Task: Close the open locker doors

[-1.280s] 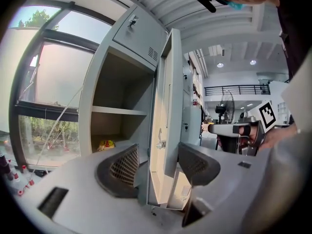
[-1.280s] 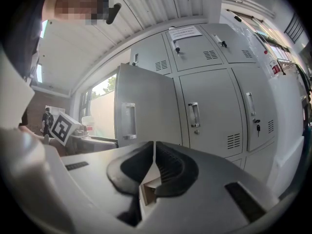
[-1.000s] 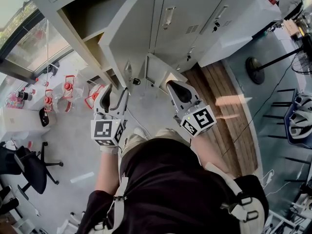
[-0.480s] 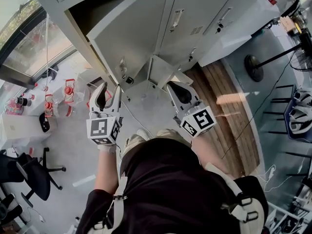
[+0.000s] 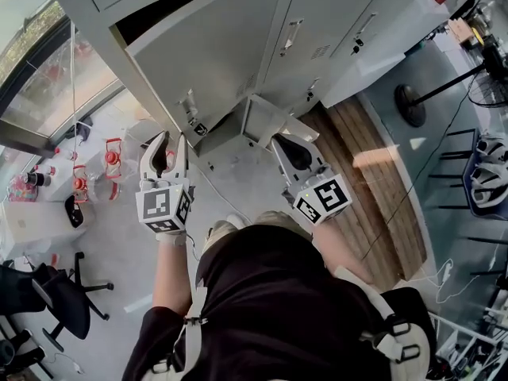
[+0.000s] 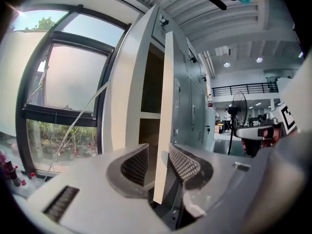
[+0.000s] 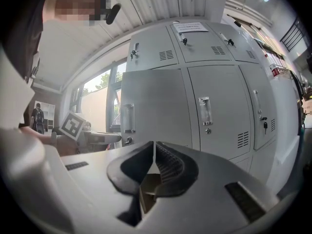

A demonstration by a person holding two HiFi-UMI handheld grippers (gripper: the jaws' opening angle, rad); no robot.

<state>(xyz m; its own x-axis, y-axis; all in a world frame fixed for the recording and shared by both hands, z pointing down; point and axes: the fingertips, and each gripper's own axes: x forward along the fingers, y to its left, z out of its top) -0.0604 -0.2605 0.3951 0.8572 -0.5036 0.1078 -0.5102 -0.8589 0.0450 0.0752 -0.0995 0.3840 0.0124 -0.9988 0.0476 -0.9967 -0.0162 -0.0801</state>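
Fingers (image 6: 183, 162) of my left gripper (image 6: 159, 152) are closing, and the thin edge of the big door (image 6: 168, 106) stands between them. One finger is just beside it, and the other is not touching it. That door hangs partly open at the left end of the lockers (image 5: 341, 14), next to the window (image 6: 73, 72). My right gripper (image 7: 154, 152) has its fingers pressed tight together. It is near a small door (image 5: 262, 120) that sticks out low down, above the floor (image 5: 119, 236).
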